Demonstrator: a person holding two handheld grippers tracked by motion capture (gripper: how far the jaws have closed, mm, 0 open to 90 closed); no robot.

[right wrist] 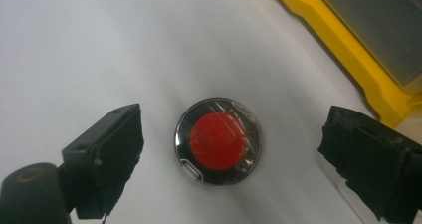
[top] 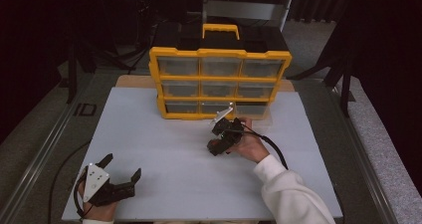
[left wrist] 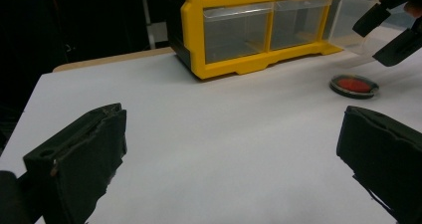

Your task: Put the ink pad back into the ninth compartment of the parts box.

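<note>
1. On the white table, just in front of the yellow drawer organizer, your right gripper hangs over the round red-centred disc, jaws spread wide.
2. The disc lies flat between both jaws, touching neither.
3. Your left gripper rests well apart, jaws open, holding nothing.

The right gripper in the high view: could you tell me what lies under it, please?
Under the open right gripper a round red disc with a dark shiny rim lies flat on the white table. In the high view the gripper covers it.
</note>
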